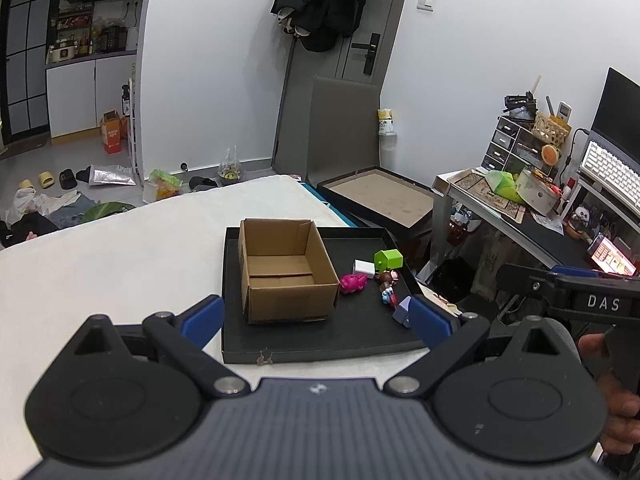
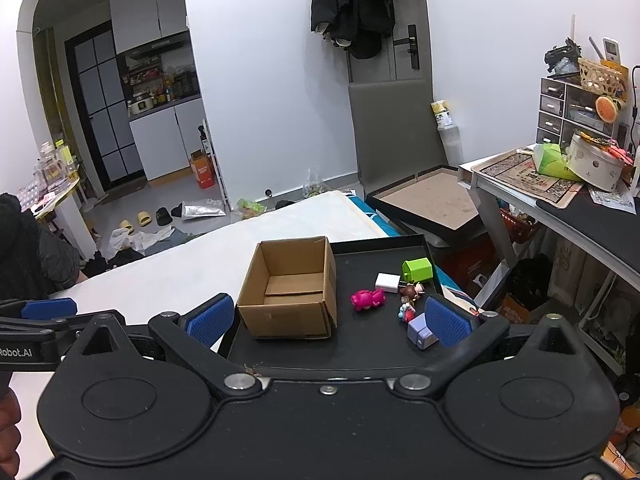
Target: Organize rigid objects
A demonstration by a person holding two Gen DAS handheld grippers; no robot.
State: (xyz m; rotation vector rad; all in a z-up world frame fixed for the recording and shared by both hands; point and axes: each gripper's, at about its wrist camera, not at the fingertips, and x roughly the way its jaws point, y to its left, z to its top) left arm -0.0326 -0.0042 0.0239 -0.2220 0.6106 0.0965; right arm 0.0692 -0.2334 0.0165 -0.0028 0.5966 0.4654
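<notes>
My left claw (image 1: 316, 322) is spread wide and empty above the near rim of one black tray (image 1: 320, 348); on it, from the left, stand one open cardboard box (image 1: 285, 276), one pink toy (image 1: 353, 282), one white block (image 1: 363, 268), one green cube (image 1: 387, 260), two small figurines (image 1: 388, 286) and one lilac block (image 1: 402, 312); my right claw (image 2: 328, 320) gapes empty too; the tray rests on a white mattress (image 1: 120, 256); a cluttered desk (image 2: 560, 200) stands rightmost.

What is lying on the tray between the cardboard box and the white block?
Only the pink toy lies between the cardboard box and the white block on the black tray; both wrist views show it.
</notes>
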